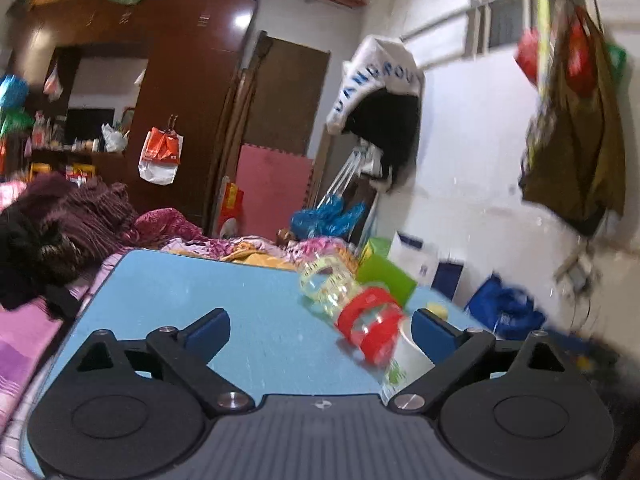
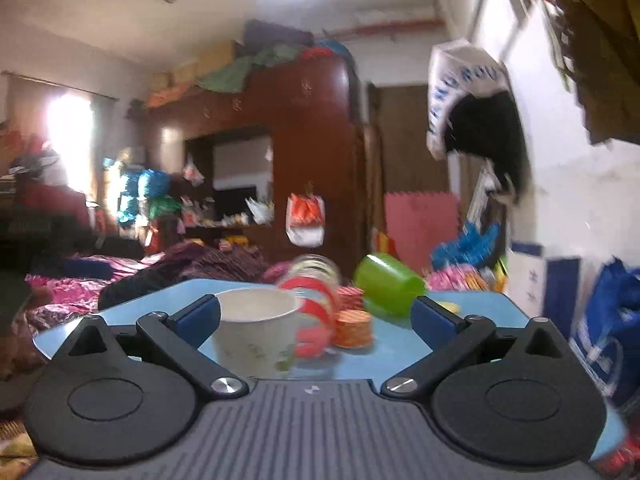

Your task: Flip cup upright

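Note:
A white paper cup (image 2: 256, 330) with a green print stands upright on the blue table (image 2: 472, 312), just inside my right gripper's left finger. My right gripper (image 2: 316, 316) is open and holds nothing. In the left wrist view the same white cup (image 1: 404, 364) sits beside the right finger of my left gripper (image 1: 320, 330), which is open and empty. A clear plastic cup with red bands (image 1: 360, 312) lies on its side on the table; it also shows in the right wrist view (image 2: 316, 304), blurred. A green cup (image 2: 386, 284) lies tipped behind it.
An orange patterned cup (image 2: 353, 326) sits on the table past the white one. A green box (image 1: 384, 280) stands at the table's far edge. A bed with blankets (image 1: 60, 232) is left, a white wall with hanging bags (image 1: 572, 140) right.

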Demonstrator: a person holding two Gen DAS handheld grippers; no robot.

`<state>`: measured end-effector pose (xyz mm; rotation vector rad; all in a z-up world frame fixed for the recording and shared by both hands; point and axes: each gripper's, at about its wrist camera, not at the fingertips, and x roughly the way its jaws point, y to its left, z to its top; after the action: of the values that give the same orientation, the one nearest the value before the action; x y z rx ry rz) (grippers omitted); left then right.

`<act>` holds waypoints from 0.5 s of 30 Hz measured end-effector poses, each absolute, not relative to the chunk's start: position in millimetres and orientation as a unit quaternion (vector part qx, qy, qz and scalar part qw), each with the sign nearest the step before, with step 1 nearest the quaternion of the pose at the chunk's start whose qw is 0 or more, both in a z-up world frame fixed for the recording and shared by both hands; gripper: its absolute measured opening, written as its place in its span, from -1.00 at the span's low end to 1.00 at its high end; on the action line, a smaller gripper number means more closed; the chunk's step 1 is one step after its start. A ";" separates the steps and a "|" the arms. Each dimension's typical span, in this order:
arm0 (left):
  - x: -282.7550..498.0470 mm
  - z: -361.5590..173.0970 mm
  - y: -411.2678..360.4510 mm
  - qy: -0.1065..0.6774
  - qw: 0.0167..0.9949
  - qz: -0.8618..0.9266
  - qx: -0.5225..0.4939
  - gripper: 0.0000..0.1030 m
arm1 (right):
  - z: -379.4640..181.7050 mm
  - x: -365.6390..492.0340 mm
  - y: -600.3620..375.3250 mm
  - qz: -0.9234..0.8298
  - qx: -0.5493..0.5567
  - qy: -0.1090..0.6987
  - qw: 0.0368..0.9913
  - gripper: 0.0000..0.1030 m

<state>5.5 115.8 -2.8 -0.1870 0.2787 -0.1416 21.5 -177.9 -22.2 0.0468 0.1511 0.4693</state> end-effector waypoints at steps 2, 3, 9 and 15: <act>1.9 1.2 99.2 0.157 0.983 -0.065 -0.068 0.92 | -10.1 20.6 -187.0 0.238 0.029 0.102 0.965 0.98; -0.5 2.9 89.9 0.165 0.983 -0.061 -0.053 0.92 | -6.5 18.6 -190.4 0.245 0.029 0.113 0.962 0.98; -22.1 14.4 49.9 0.184 0.982 -0.045 0.009 0.92 | -3.9 16.3 -196.7 0.262 0.027 0.167 0.950 0.98; -21.1 16.4 28.3 0.199 0.979 -0.038 0.029 0.90 | -8.9 23.8 -190.2 0.252 0.011 0.194 0.948 0.98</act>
<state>-21.1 28.2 16.4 0.0587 0.4002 -0.0774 23.8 -190.2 -8.9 0.0231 0.3952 0.5121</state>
